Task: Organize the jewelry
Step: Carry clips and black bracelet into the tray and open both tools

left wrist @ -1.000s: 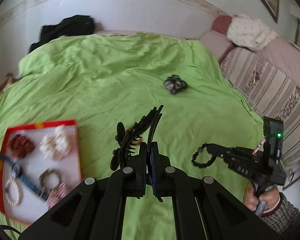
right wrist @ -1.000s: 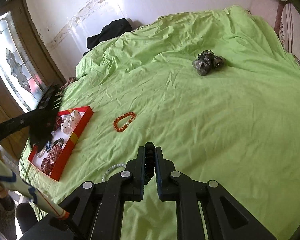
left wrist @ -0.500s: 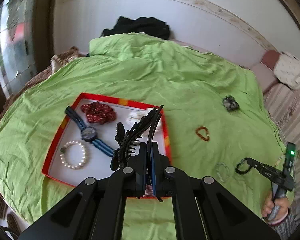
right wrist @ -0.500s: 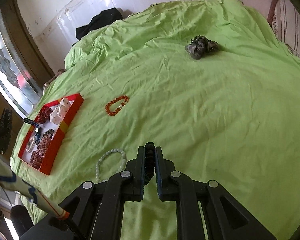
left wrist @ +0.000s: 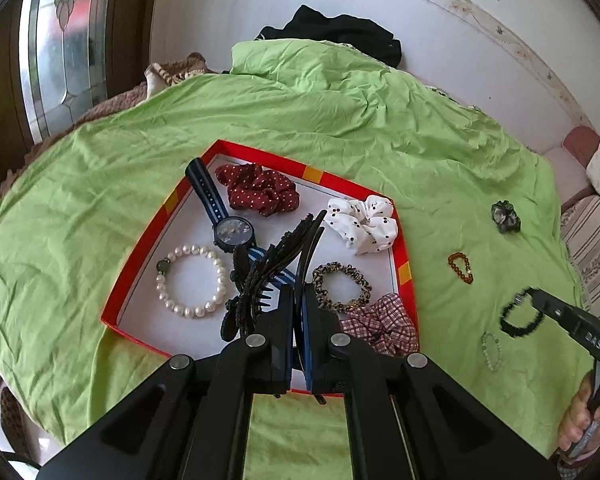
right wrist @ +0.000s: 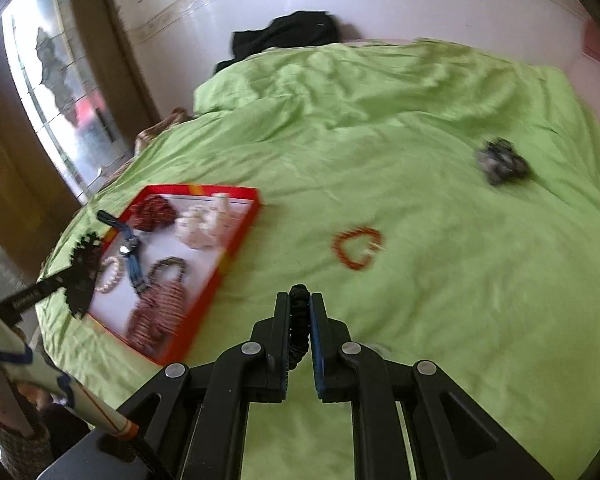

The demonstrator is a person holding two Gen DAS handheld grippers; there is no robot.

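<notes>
Red-rimmed tray (left wrist: 401,256) lies toward the bed's left edge on the green sheet (left wrist: 340,120), with a watch (left wrist: 232,232), pearl bracelet (left wrist: 190,282) and scrunchies inside. Left hand-held gripper (left wrist: 298,300) over the tray, pinching a black hair claw (left wrist: 268,268). Amber bracelet (left wrist: 460,267) mid-bed. Right hand-held gripper (right wrist: 300,304), marked "DAS", pinches a black bead bracelet (left wrist: 520,316) near the right edge.
</notes>
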